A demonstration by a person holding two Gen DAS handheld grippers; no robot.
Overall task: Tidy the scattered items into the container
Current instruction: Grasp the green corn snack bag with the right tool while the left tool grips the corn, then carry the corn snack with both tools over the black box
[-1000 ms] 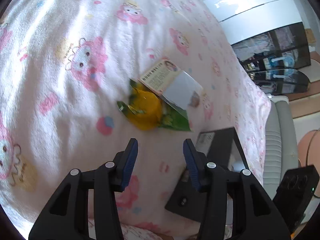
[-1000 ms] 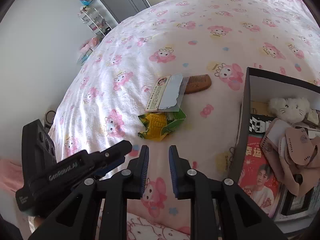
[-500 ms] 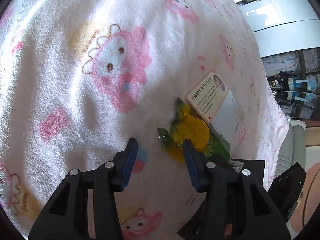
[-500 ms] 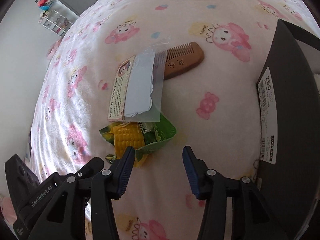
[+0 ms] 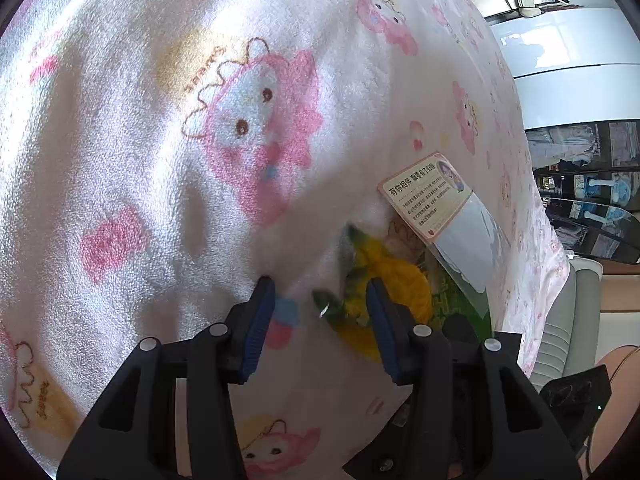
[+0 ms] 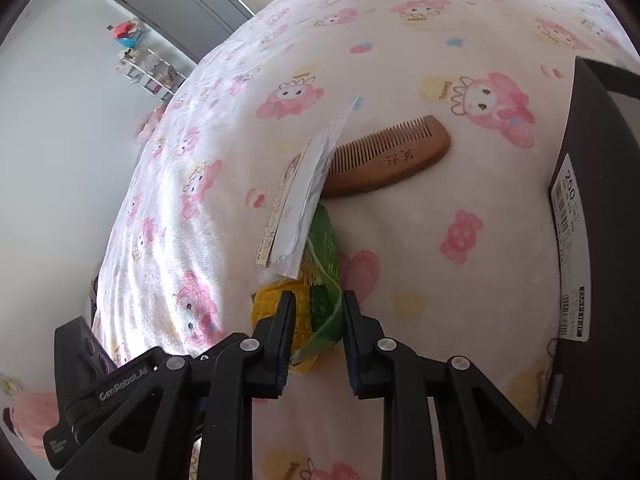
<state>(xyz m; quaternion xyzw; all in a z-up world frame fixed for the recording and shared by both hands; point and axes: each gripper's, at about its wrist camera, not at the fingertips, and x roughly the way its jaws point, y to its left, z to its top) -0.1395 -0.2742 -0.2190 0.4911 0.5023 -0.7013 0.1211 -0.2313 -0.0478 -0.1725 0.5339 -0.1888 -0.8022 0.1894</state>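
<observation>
1. Right gripper (image 6: 316,314): jaws just closed in, now around the yellow-and-green snack packet (image 6: 316,300) on the pink cartoon-print blanket (image 6: 400,60); pads seemingly pressing its crumpled end, though contact is partly hidden.
2. Left gripper (image 5: 320,300): jaws parted, nothing clamped, tips low over the blanket, one finger just beside the packet.
3. Card in clear sleeve (image 6: 296,200): leaning over the packet's far end.
4. Wooden comb (image 6: 384,158): just behind the sleeve.
5. Black container (image 6: 600,220): at right, well apart from the packet.
</observation>
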